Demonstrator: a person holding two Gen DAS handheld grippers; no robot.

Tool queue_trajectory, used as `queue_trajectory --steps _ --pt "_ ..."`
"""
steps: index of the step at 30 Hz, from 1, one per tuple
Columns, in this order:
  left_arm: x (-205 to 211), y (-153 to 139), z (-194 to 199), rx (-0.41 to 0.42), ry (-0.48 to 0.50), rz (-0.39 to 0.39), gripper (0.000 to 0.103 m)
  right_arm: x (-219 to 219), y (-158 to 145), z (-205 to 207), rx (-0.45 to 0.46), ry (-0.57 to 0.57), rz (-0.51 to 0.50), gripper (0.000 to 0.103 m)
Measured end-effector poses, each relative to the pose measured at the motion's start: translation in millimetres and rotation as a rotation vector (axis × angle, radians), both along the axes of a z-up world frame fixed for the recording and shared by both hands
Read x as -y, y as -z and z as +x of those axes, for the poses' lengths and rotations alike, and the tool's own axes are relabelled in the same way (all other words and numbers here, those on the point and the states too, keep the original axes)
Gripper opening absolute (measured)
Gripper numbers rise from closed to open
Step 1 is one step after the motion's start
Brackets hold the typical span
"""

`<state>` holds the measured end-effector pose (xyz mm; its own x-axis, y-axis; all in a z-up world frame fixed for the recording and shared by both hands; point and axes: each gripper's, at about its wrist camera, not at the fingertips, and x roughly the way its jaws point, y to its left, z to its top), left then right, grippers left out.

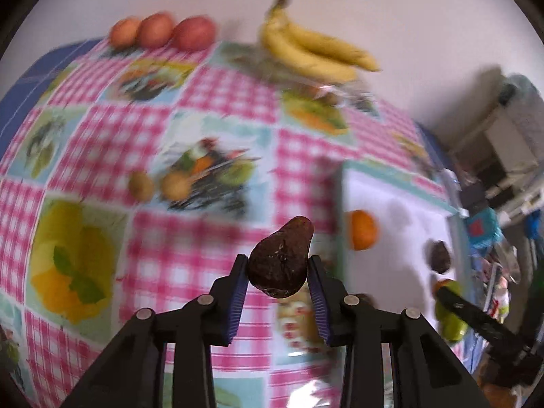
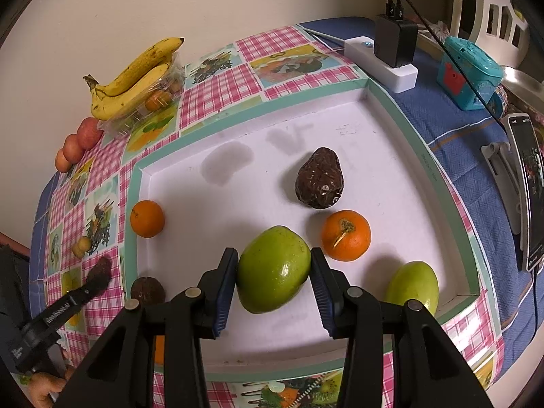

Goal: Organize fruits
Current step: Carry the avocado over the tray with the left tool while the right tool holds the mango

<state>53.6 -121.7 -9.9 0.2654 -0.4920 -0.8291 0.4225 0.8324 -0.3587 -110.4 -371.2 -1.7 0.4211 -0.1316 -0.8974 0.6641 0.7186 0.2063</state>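
Checked pink cloth (image 2: 217, 98) covered the desk, with a white tray (image 2: 340, 333) lying on it against a pale wall.

Nearest us, our right gripper (image 2: 273, 272) was clamped on a green mango (image 2: 273, 268), its blue pads (image 2: 224, 292) pressed to both sides, low over the tray's near part. Just beside it on the tray lay an orange (image 2: 346, 234), and a second mango (image 2: 412, 285) sat in the near right corner. Beyond them a dark avocado (image 2: 319, 178) rested mid-tray, and another orange (image 2: 147, 218) sat against the left wall. A small brown fruit (image 2: 148, 290) lay by the tray's near left corner; whether it was inside or outside we could not tell.

Our left gripper (image 1: 278, 268) was shut on an avocado (image 1: 280, 261), held above the cloth left of the tray. Past it two small yellowish fruits (image 1: 159, 185) lay on the cloth. Farthest, along the wall, three apples (image 1: 163, 30) stood in a row, and bananas (image 2: 136, 74) rested atop a clear box (image 2: 153, 102). Right of the tray were a white power strip (image 2: 380, 61), a teal toy (image 2: 469, 71) and a phone (image 2: 527, 190) on a stand.
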Motion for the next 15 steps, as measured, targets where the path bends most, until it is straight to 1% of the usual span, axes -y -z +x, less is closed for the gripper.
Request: queue_trajectory --steps 3,7,15 --pt "19.5 -8.7 -11.8 0.01 0.067 -0.023 0.037 0.7 1.3 0.1 -0.003 -0.001 0.004 0.044" --pt "47.8 -10.3 -20.6 0.016 0.127 -0.019 0.037 1.0 3.8 0.6 -0.016 0.001 0.009 0.044" --pt "81.5 7.1 -18.9 -0.007 0.164 0.01 0.037 5.4 9.0 4.1 -0.024 0.006 0.013 0.044"
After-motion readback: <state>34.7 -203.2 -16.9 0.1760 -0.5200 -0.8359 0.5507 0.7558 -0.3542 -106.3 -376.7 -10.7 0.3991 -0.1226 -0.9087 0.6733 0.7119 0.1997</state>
